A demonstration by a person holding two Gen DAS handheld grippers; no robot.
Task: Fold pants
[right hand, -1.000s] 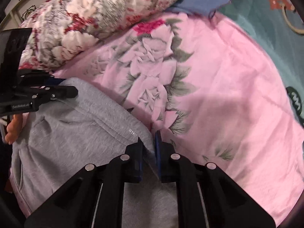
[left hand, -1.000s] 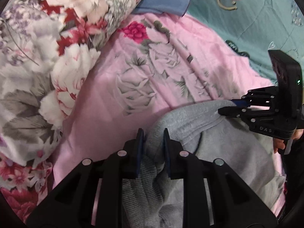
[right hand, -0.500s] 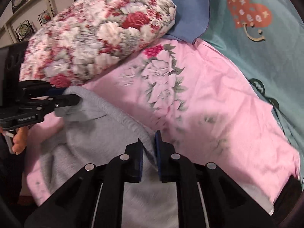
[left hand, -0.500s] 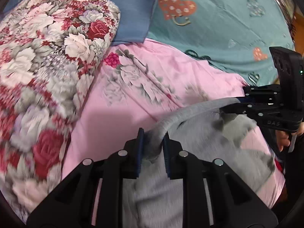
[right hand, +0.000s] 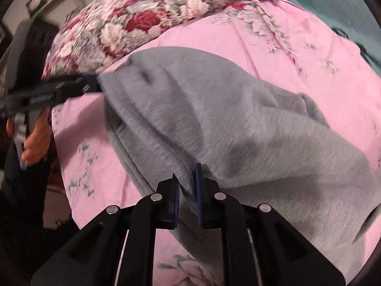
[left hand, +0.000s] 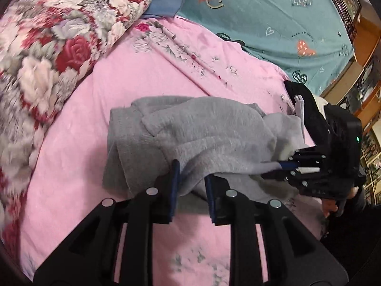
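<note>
The grey pants (left hand: pixel 190 133) lie bunched and partly doubled over on the pink floral bedcover (left hand: pixel 95 109). My left gripper (left hand: pixel 190 181) is shut on a grey fold at their near edge. My right gripper (right hand: pixel 187 181) is shut on the pants' edge too; the pants (right hand: pixel 226 119) spread wide ahead of it. In the left wrist view the right gripper (left hand: pixel 283 166) holds the cloth at the right. In the right wrist view the left gripper (right hand: pixel 95 83) pinches the far left corner.
A rolled red-and-white floral quilt (left hand: pixel 59 35) lies along the left. A teal heart-print sheet (left hand: pixel 273 23) covers the far right, with a blue cloth (left hand: pixel 166 2) behind. Wooden furniture (left hand: pixel 362 54) stands beyond the bed's right edge.
Both grippers pulled back and up with the pants still held. The cloth now lies folded over itself in a heap farther ahead, and more of the bed shows.
</note>
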